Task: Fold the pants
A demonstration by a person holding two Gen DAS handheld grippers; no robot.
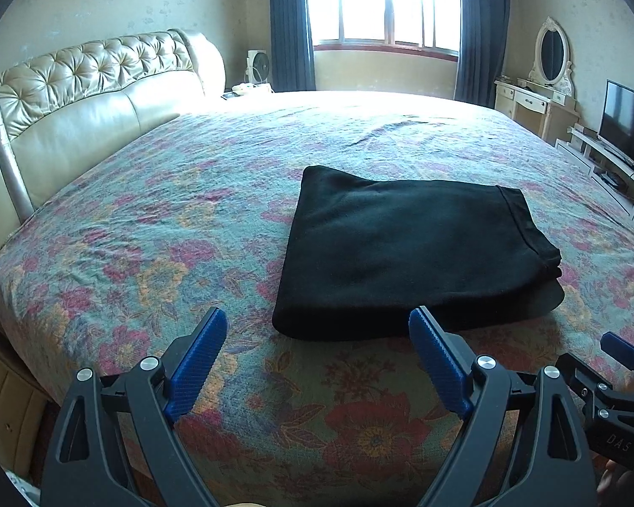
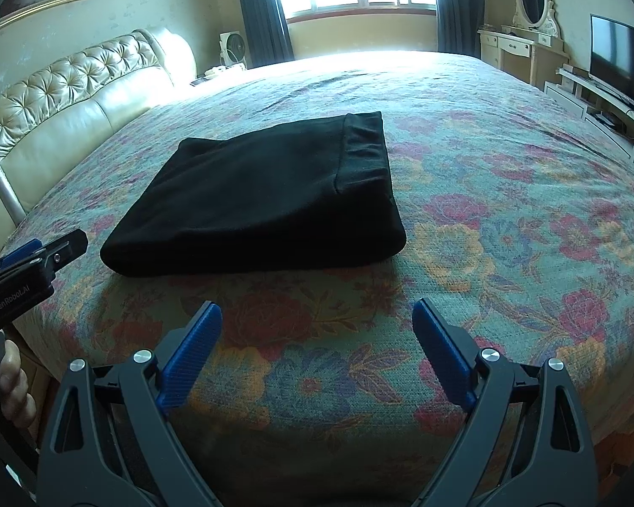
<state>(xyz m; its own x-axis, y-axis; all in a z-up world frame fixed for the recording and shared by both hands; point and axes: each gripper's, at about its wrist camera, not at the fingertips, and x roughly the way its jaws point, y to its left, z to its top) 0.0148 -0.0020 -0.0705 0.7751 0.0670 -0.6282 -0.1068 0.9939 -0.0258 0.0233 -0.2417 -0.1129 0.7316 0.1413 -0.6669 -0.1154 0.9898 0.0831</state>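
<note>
Pants sit folded on the bed. Left gripper and right gripper hang apart, empty; one bump could mess the folds.

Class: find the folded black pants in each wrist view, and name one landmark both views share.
Left wrist: pants right of centre, on the bedspread.
Right wrist: pants left of centre, on the bedspread.
Shared landmark: window, top centre in both.

The black pants lie folded into a flat rectangular stack, waistband on top.
</note>
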